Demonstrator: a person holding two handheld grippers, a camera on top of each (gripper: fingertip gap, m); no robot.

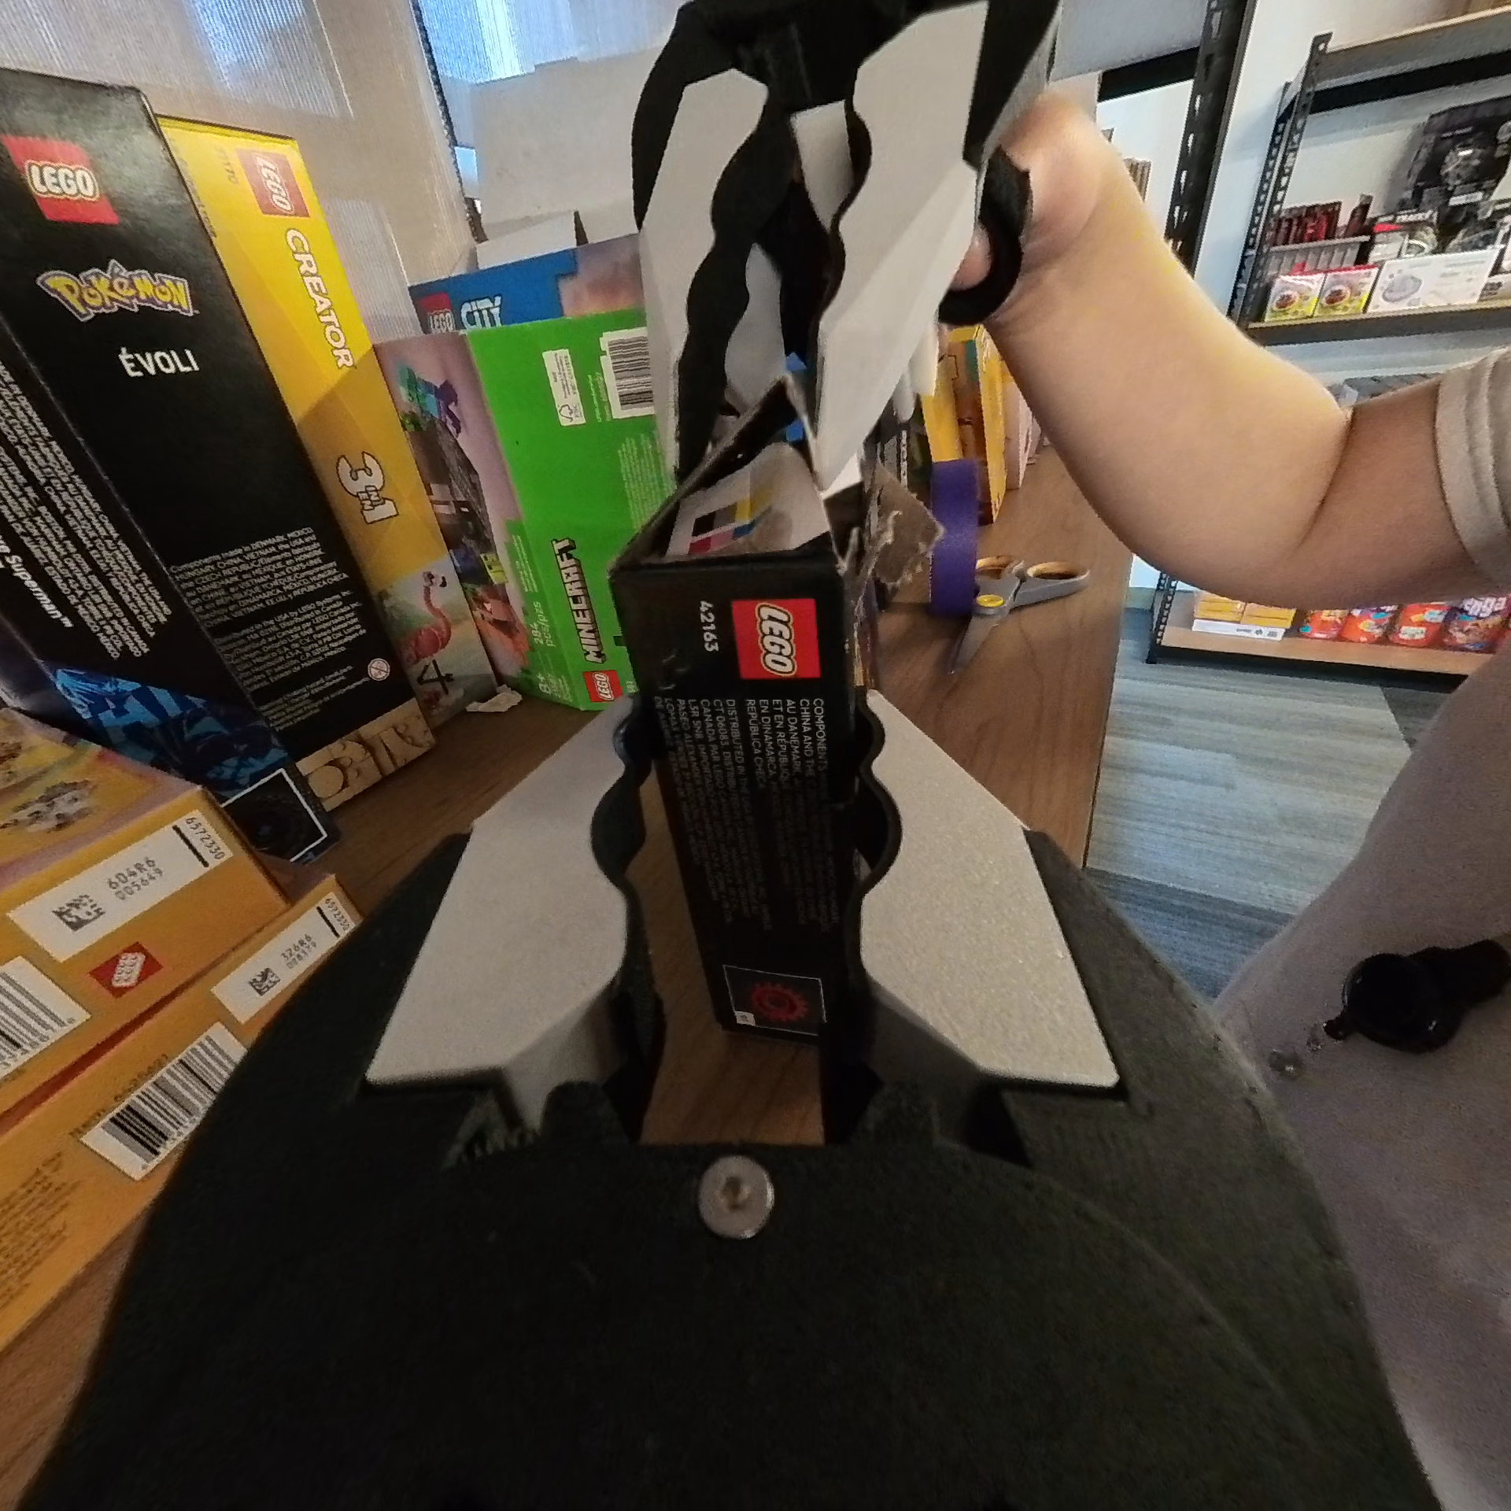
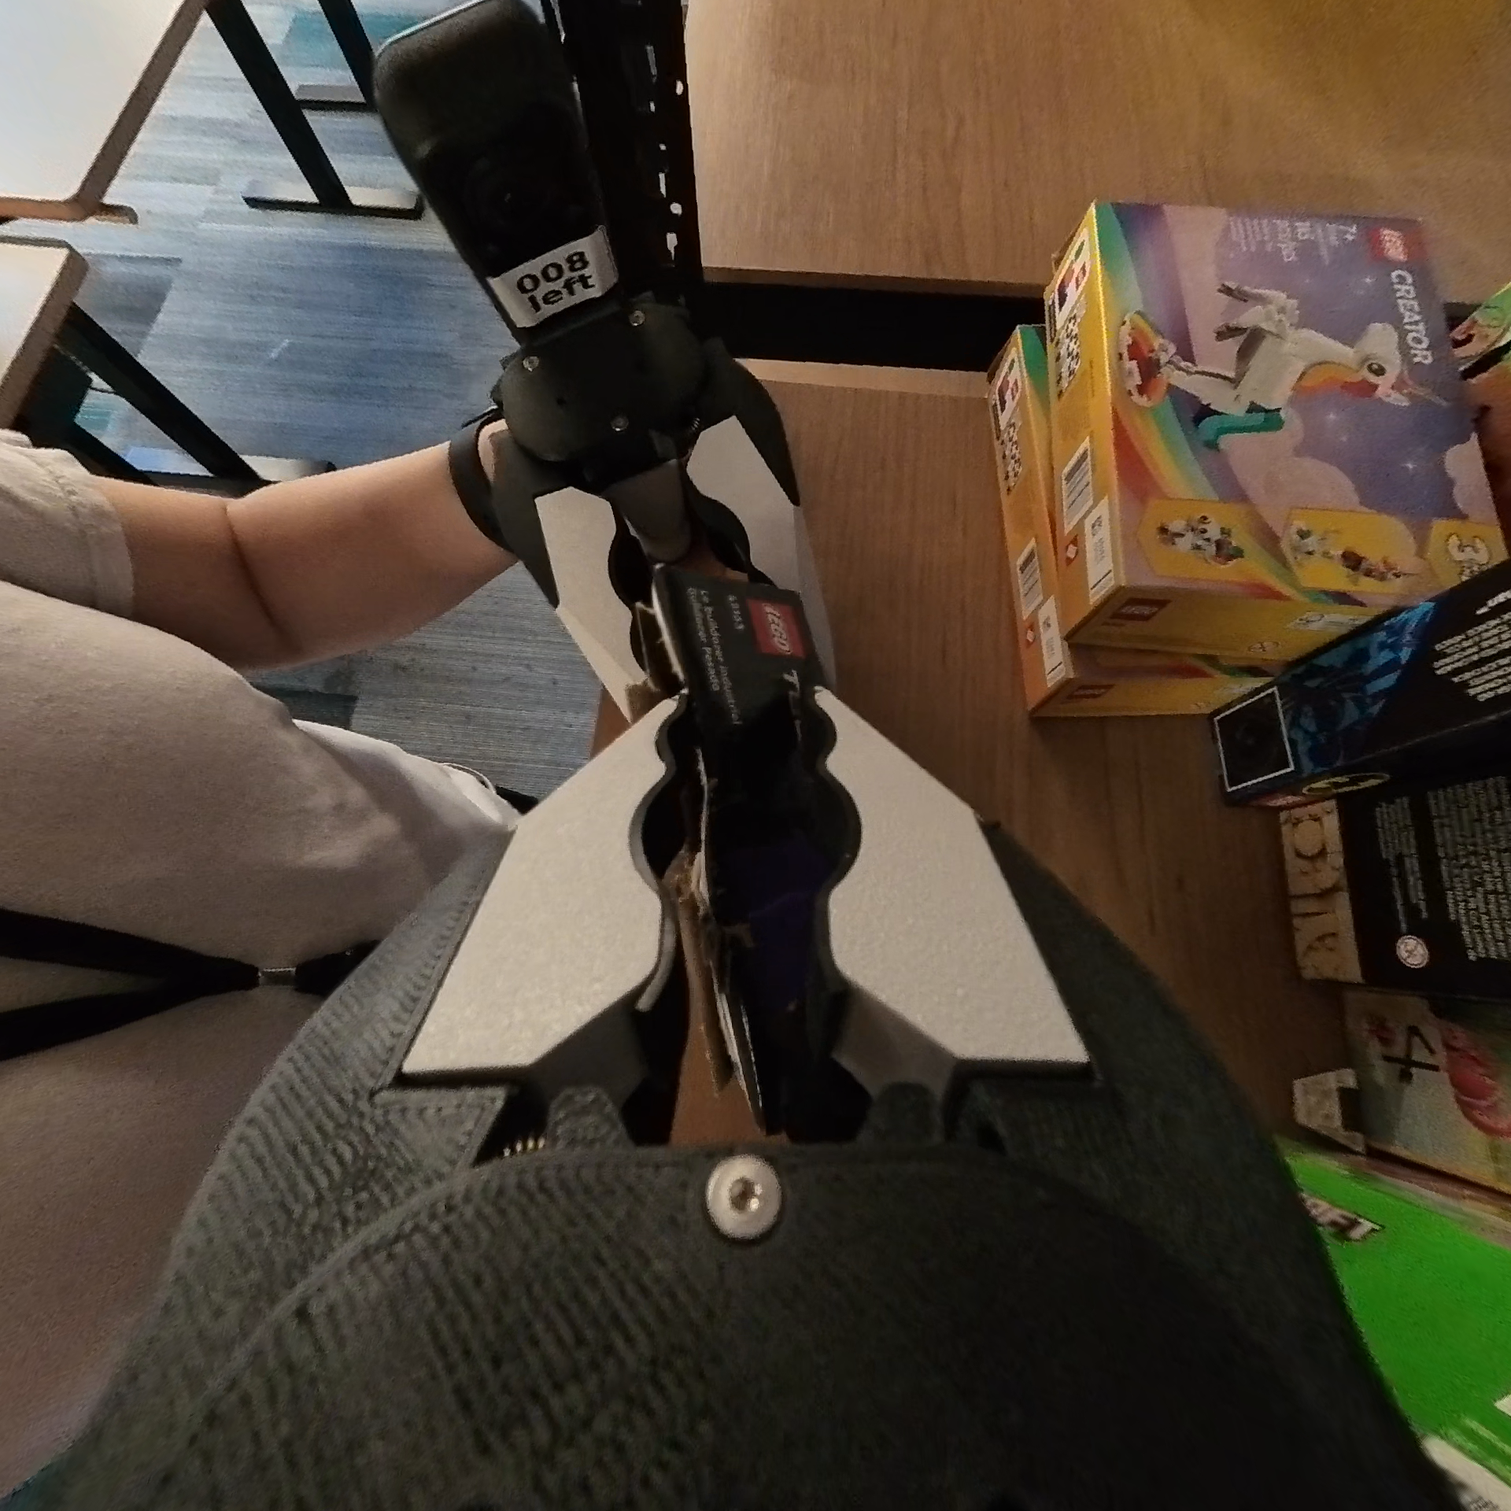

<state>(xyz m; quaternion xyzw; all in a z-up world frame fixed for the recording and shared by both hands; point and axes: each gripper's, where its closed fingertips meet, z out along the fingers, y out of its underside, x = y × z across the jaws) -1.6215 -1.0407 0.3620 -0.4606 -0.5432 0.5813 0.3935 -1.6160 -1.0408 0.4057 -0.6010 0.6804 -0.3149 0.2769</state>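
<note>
A small black toy-brick box (image 1: 760, 818) with a red logo square stands on end between my left gripper's (image 1: 748, 719) fingers, which are shut on its lower half above the wooden table (image 1: 1006, 736). The box's top end is open, with a torn flap (image 1: 740, 446) lifted. My right gripper (image 1: 756, 458) comes down from above and is shut on that flap. In the right wrist view, my right gripper (image 2: 744, 719) clamps the torn cardboard flap (image 2: 703, 940), and the left gripper (image 2: 724, 654) holds the box (image 2: 736, 646) just beyond.
Several toy boxes line the table's left side: a black one (image 1: 147, 409), a yellow one (image 1: 327, 368), a green one (image 1: 564, 490). Scissors (image 1: 1006, 605) and a purple tape roll (image 1: 952, 540) lie behind. A pastel box (image 2: 1275, 425) lies flat. Stocked shelves (image 1: 1390, 245) stand at right. Across from one pair of fingers to the other is roughly 5 cm.
</note>
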